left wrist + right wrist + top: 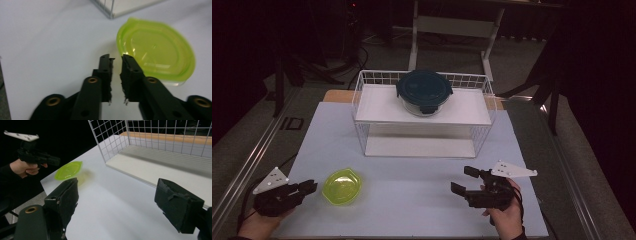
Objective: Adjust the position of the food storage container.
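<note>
Lime-green translucent plastic lid lay flat on the pale table, just beside the left gripper, whose jaws were nearly closed and empty. Well apart, the right gripper stood wide open before the white wire rack.

Place: a dim lab or recording room, not a home.
Desk: a pale lilac flat-topped desk, lit while everything around it stays dark.
Floor: grey carpet with a metal rail at 9 o'clock.
Background: a white metal frame stand at 12 o'clock, dark tripod legs at 2 o'clock.
</note>
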Motion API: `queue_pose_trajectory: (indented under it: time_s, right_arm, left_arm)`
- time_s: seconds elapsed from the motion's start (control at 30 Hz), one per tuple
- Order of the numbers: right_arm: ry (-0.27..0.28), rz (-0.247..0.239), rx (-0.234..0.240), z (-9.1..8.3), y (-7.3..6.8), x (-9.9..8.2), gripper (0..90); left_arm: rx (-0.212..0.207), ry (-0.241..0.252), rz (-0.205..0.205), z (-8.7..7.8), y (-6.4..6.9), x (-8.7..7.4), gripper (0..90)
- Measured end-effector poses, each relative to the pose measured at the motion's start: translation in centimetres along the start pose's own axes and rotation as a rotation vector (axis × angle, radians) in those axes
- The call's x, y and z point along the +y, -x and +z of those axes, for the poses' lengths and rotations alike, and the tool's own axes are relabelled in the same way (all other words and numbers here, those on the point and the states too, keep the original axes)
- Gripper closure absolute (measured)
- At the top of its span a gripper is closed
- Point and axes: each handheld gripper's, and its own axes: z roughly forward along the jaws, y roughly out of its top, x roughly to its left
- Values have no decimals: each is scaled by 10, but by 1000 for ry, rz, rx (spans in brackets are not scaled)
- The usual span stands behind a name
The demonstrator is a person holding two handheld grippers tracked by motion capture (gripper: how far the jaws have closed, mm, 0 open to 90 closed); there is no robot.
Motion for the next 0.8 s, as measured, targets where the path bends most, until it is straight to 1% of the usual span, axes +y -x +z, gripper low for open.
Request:
queue_pose_trajectory:
  time_s: [0.03,0.07,0.1,0.13,0.17,0.2,0.27,0.33,0.43,0.47,0.53,0.7,0.8]
  right_arm:
    - [0,1,0,0,0,0,186]
    - [-1,0,-1,0,0,0,186]
    - [-2,-1,-1,1,0,0,186]
    - [-2,-1,-1,1,0,0,186]
    - [-3,-1,-1,1,0,-1,186]
    - [-3,-4,-2,1,0,-1,186]
    - [-1,0,0,1,0,-1,186]
    - [-2,-3,-3,1,0,-1,187]
    - [-5,2,-2,1,1,-2,187]
    - [-4,1,-2,1,1,-2,187]
    - [-2,5,-1,0,1,-1,187]
    - [-3,7,-4,0,2,-2,187]
    - [-2,11,-3,0,3,-2,187]
  left_arm:
    - [2,-13,-4,2,-1,-2,808]
    - [-1,-37,-6,5,-1,-5,846]
    - [-3,-41,-5,7,-1,-7,875]
    - [-3,-41,-5,7,-1,-7,885]
    - [-16,-65,-2,11,1,-10,885]
    - [-22,-103,-1,17,3,-13,888]
    - [-22,-134,7,23,5,-17,888]
    - [-33,-163,4,29,6,-20,888]
    - [-65,-174,14,34,10,-21,888]
    - [-83,-175,12,37,12,-22,888]
    - [-90,-182,21,41,14,-22,888]
    - [-104,-181,10,48,15,-20,888]
    - [-109,-185,14,52,16,-17,888]
